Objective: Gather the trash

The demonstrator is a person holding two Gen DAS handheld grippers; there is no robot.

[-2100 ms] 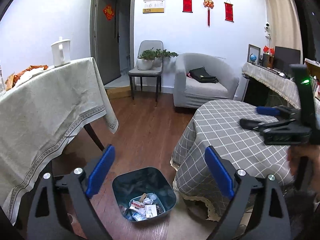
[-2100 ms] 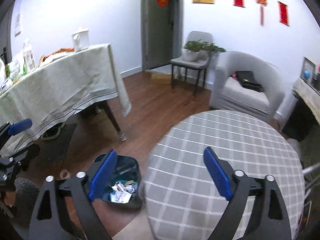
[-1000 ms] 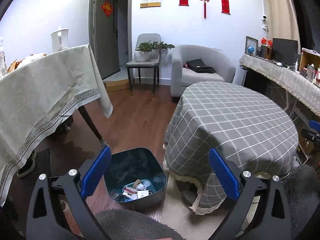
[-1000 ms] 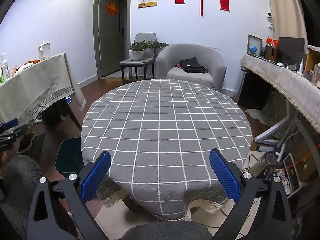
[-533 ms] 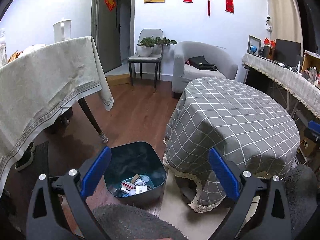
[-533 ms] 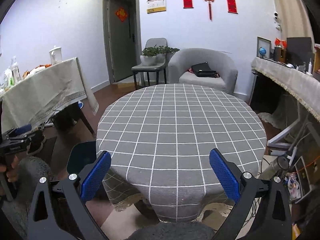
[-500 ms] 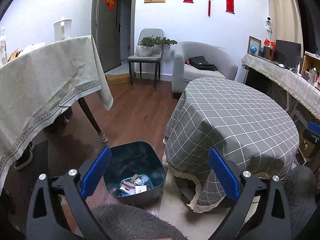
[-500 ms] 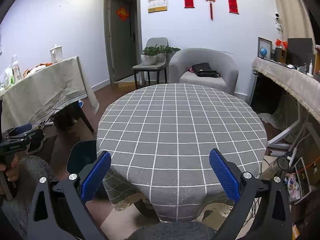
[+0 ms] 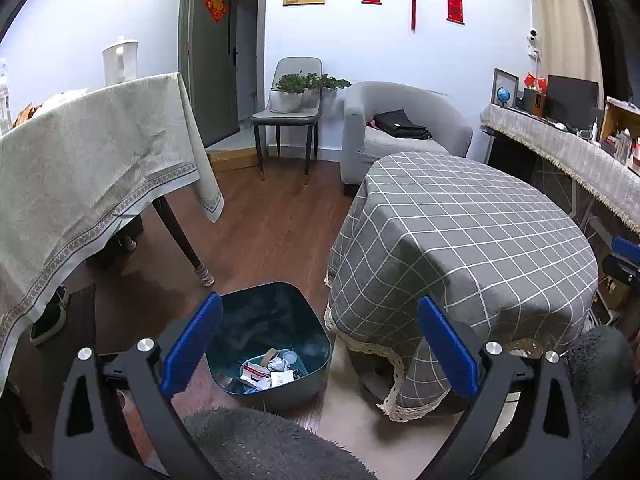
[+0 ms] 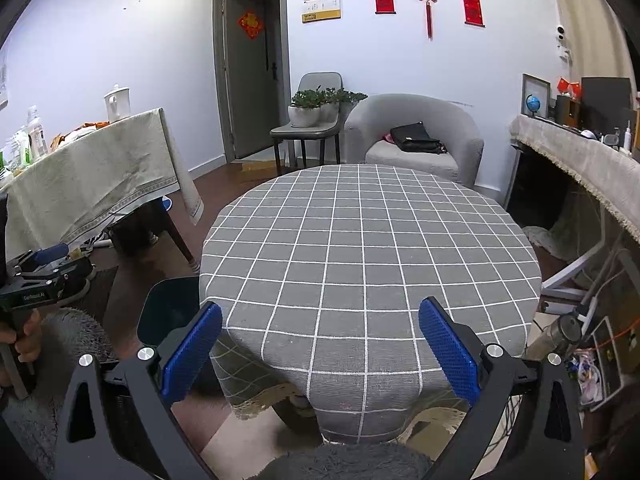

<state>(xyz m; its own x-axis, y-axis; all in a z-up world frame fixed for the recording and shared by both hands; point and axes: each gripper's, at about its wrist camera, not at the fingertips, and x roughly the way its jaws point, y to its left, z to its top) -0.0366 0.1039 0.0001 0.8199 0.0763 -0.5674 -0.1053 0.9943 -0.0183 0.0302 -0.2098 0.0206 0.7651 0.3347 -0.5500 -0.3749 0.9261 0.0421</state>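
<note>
Left gripper empty, blue pads spread wide apart, low in the left wrist frame. Right gripper same: pads wide apart, nothing between them.

Trash bin, dark teal, on wood floor, lower centre of the left wrist frame, seen between the left gripper's pads. Trash piled in its bottom: crumpled paper, small cartons, a tape roll, a round lid. Bin just beside the hanging edge of the round table, to its left in frame. From the right wrist view only part of the bin rim visible, lower left, rest hidden behind the checked tablecloth and the near pad.

Round table fills centre of the right wrist frame, grey cloth with white grid, lace fringe at the hem. Contact between bin and cloth: cannot tell.

Left gripper also seen from the right wrist view, far left edge, held in a hand. Right gripper's blue tip at far right edge of the left wrist frame.

Second table with beige cloth at left, white kettle on top. Chair with potted plants at upper centre, grey armchair with black bag right of it. Grey fuzzy fabric along bottom edge of the left wrist frame.
</note>
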